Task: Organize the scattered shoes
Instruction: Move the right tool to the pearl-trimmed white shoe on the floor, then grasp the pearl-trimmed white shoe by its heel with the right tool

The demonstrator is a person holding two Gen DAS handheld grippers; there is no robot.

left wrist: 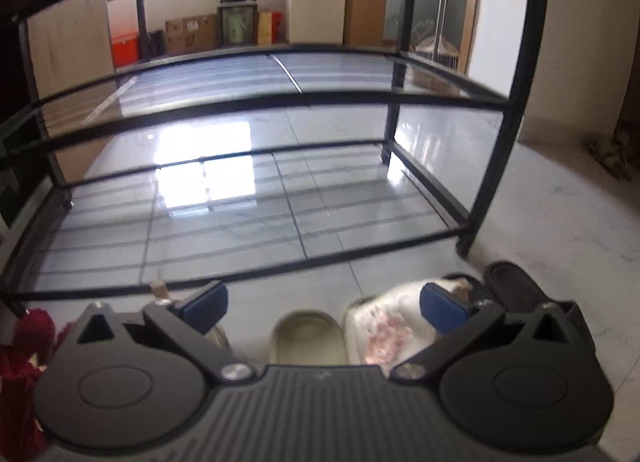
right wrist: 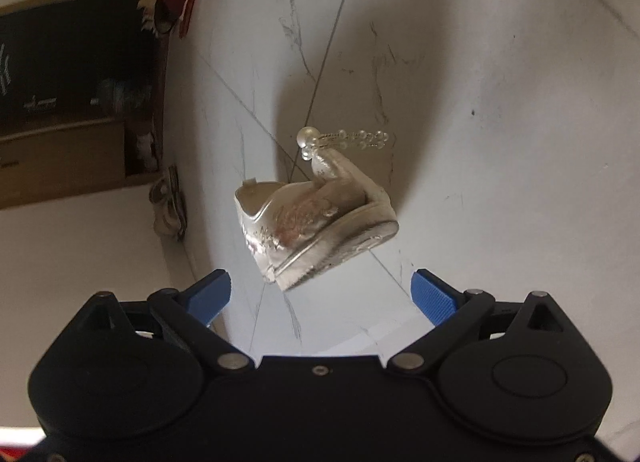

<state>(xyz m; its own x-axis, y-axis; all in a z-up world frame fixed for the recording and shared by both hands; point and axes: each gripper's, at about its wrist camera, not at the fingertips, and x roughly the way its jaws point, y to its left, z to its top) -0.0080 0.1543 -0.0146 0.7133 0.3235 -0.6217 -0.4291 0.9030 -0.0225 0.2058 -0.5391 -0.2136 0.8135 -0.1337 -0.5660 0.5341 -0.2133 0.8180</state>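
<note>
Blue pads stand wide apart on both grippers, nothing between them. Ahead of the right gripper [right wrist: 321,288], just beyond its fingertips and nearer the left one, a pale shoe [right wrist: 316,224] lies tipped on its side on the tiles, a bead strap trailing away. Below the left gripper [left wrist: 326,304], a beige slipper [left wrist: 306,336] is cut off by its body; a floral shoe [left wrist: 394,320], blurred, possibly touches the right pad [left wrist: 444,310]. A black slipper [left wrist: 516,286] lies outside that finger, with the rack [left wrist: 516,102] beyond.
</note>
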